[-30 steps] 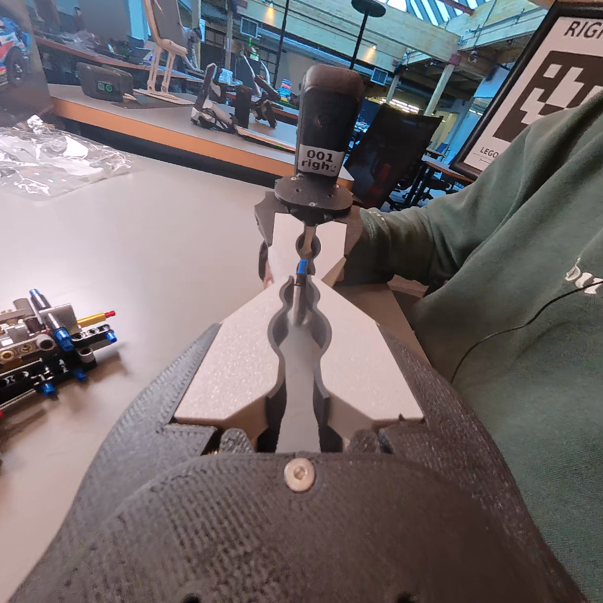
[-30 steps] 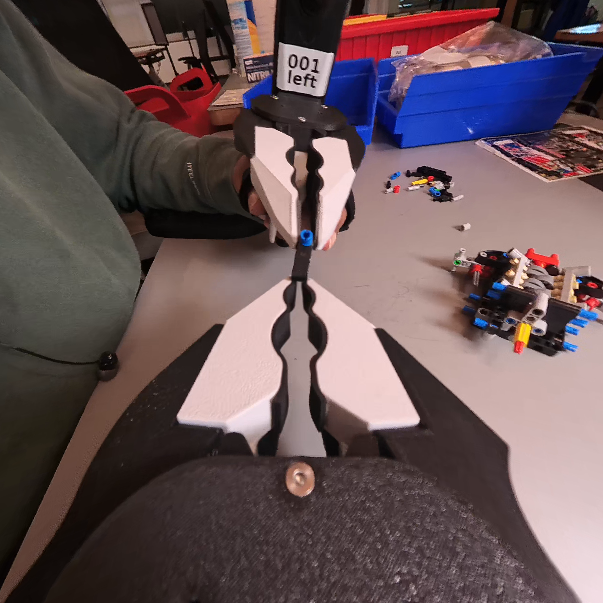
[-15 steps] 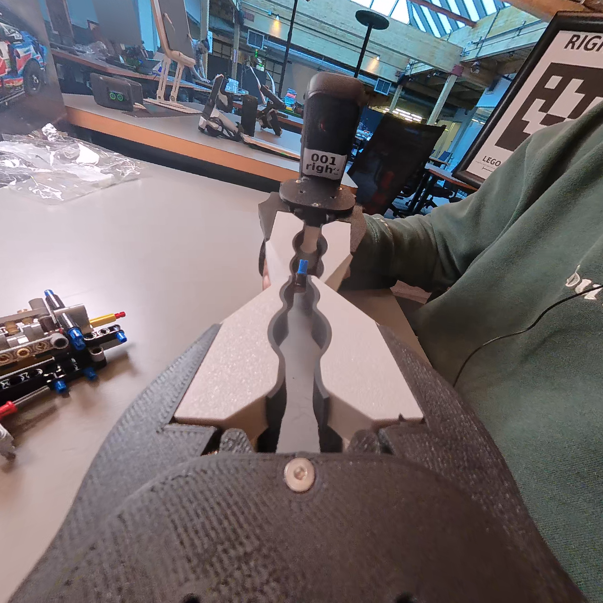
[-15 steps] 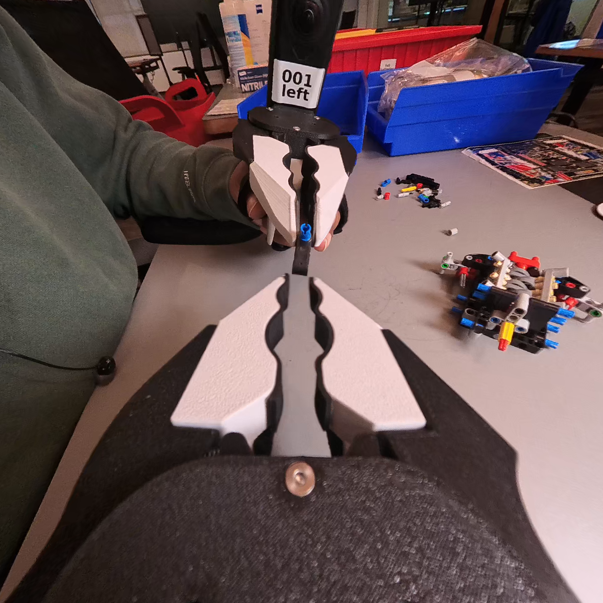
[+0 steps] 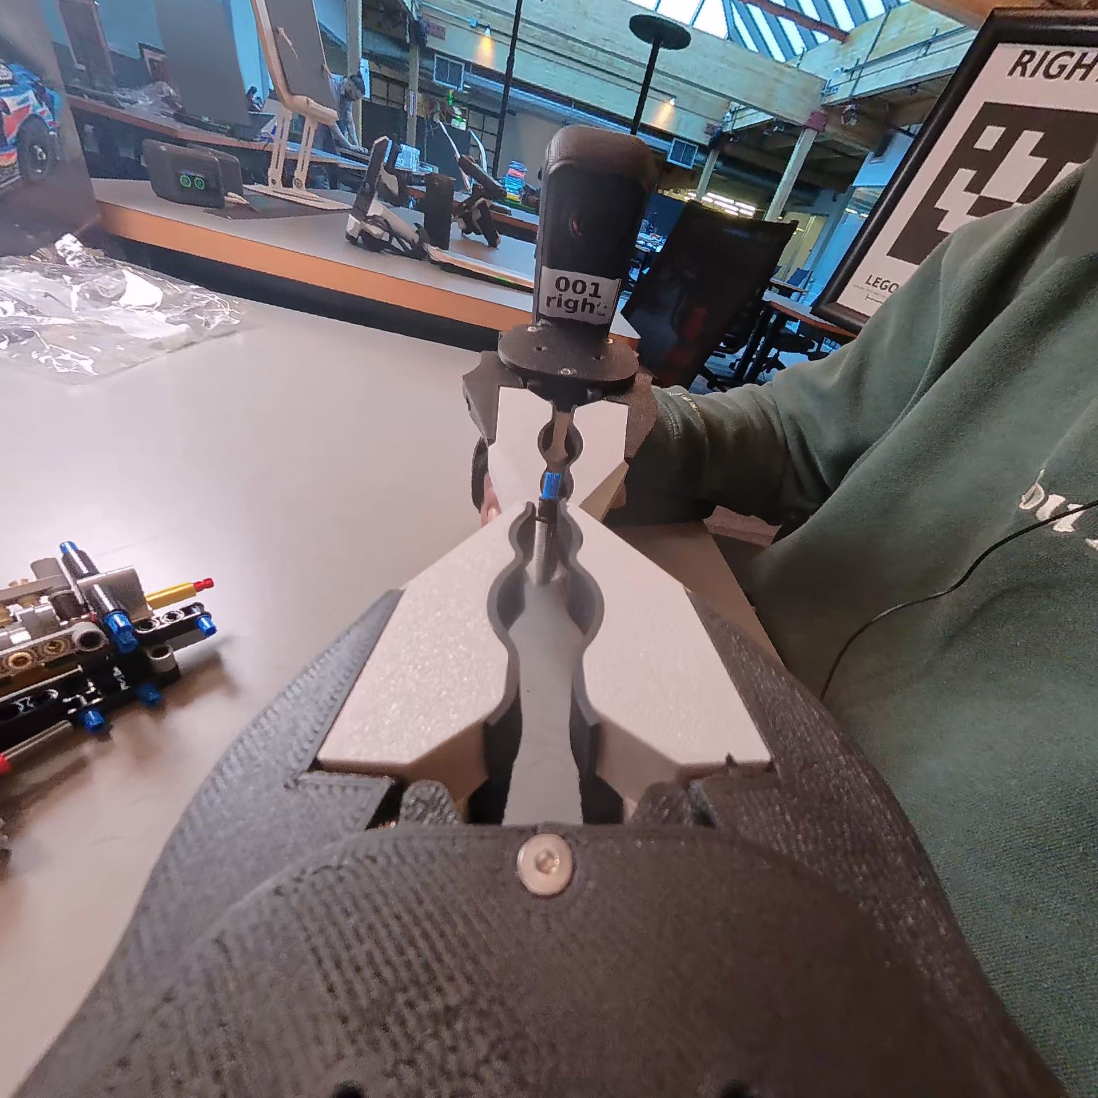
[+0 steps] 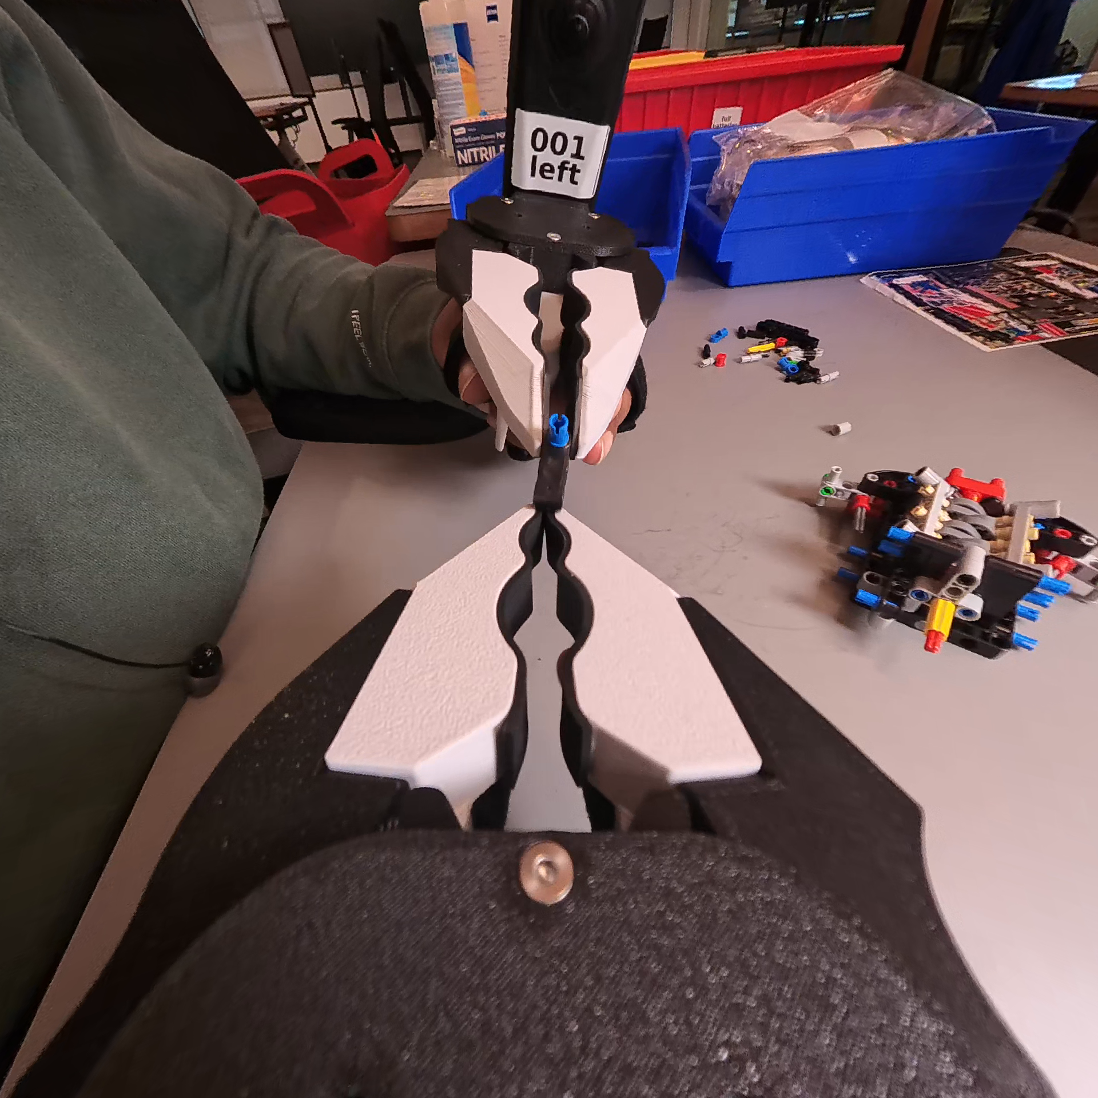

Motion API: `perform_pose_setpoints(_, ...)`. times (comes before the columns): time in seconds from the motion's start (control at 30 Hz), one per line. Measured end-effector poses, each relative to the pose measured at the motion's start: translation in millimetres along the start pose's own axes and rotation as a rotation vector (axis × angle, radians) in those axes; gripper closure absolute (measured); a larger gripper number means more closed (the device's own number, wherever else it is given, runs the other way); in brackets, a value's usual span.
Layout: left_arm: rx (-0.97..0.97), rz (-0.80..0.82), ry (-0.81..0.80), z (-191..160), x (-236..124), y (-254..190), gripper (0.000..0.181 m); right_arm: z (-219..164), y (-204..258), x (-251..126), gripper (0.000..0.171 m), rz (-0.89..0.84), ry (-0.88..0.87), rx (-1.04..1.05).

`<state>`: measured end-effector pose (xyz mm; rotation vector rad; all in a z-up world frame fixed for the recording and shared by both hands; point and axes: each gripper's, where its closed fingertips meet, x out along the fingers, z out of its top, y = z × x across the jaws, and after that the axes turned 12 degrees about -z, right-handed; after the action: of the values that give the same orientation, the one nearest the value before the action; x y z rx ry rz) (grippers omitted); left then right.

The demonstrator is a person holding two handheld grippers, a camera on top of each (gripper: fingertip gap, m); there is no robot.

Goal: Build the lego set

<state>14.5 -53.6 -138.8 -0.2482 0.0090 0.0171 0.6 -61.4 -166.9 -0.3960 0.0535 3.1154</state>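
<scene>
A small black lego piece (image 6: 549, 484) with a blue pin (image 6: 557, 429) at one end is held in the air between my two grippers, which face each other tip to tip. My left gripper (image 5: 543, 514) is shut on the pin end; the blue pin (image 5: 551, 484) sticks out past its tips. My right gripper (image 6: 548, 517) is shut on the other end of the black piece. In the left wrist view the right gripper (image 5: 555, 475) shows straight ahead. The partly built model (image 6: 962, 570) lies on the grey table (image 6: 742, 523), also seen in the left wrist view (image 5: 77, 641).
A pile of loose small pieces (image 6: 766, 353) and a lone grey piece (image 6: 839, 428) lie on the table. Blue bins (image 6: 879, 202) and an instruction booklet (image 6: 1010, 297) are behind them. A clear plastic bag (image 5: 101, 303) lies far left. The person's green sleeve (image 6: 208, 333) is close. Left and right tips are no more than a few centimetres apart. From either gripper's tips it is about 15 cm to the partly built model (image 6: 962, 570).
Half a second ago my right gripper was open, with the piece held only by the left. Now the right gripper has shut on the piece's free end again.
</scene>
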Motion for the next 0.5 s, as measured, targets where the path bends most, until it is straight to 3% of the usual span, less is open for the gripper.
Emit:
perform_pose_setpoints(0.07,0.001,-0.002,-0.002,0.1,0.3,-0.2,0.177,0.0,0.3,0.1,0.170,0.003,-0.003,0.008)
perform_pose_setpoints(0.13,0.001,-0.006,0.004,-1.1,1.2,-0.9,0.176,-2.0,2.4,2.0,0.149,0.018,0.012,0.027)
perform_pose_setpoints(0.2,0.006,-0.015,0.011,-2.6,3.3,-2.7,0.176,-3.6,4.4,4.6,0.141,0.027,0.022,0.035)
perform_pose_setpoints(0.37,0.018,-0.031,0.026,-5.6,7.7,-6.4,0.176,-2.4,9.9,5.3,0.169,0.039,0.010,0.008)
perform_pose_setpoints(0.5,0.023,-0.029,0.018,-3.5,7.1,-6.3,0.176,0.6,7.9,4.0,0.171,0.023,-0.001,-0.011)
